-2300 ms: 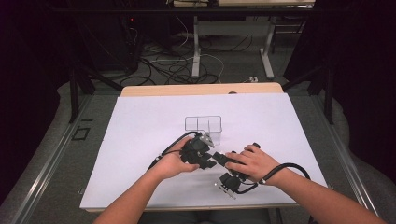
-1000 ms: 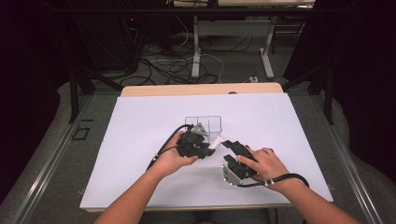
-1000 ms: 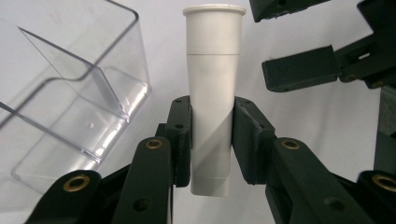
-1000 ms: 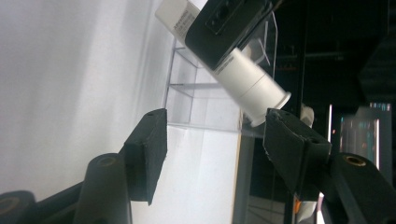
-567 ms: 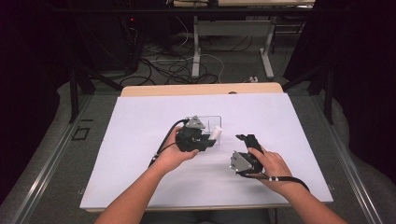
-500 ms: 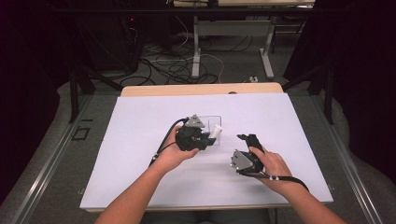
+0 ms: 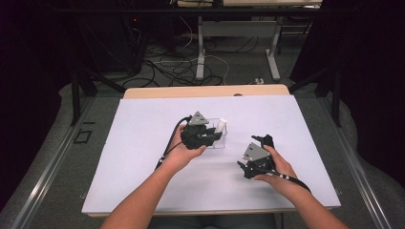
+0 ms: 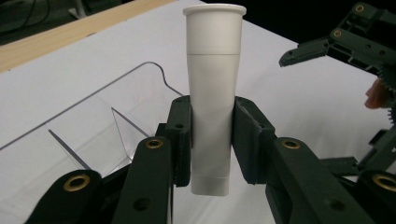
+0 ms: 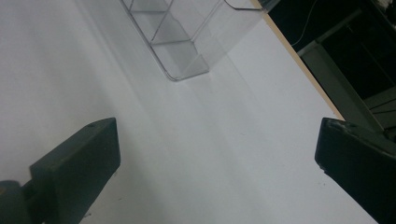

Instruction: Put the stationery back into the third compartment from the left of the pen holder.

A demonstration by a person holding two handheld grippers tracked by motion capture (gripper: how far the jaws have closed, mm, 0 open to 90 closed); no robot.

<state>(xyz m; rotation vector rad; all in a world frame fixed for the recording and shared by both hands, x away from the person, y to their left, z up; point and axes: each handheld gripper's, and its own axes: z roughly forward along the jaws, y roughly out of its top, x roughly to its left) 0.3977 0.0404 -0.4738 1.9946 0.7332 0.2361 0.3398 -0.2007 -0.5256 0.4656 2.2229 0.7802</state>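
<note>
My left tongs (image 8: 211, 154) grip the white tube (image 8: 213, 93) upright over the clear divided tray (image 7: 222, 141) mid-table; my right tongs (image 9: 215, 158), just opened, hold nothing. Next I'd lower the tube into a compartment.

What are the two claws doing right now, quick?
Left claw: closed on the white tube, held upright beside the clear divided tray.
Right claw: open, nothing between its jaws; they have just been opening.
</note>
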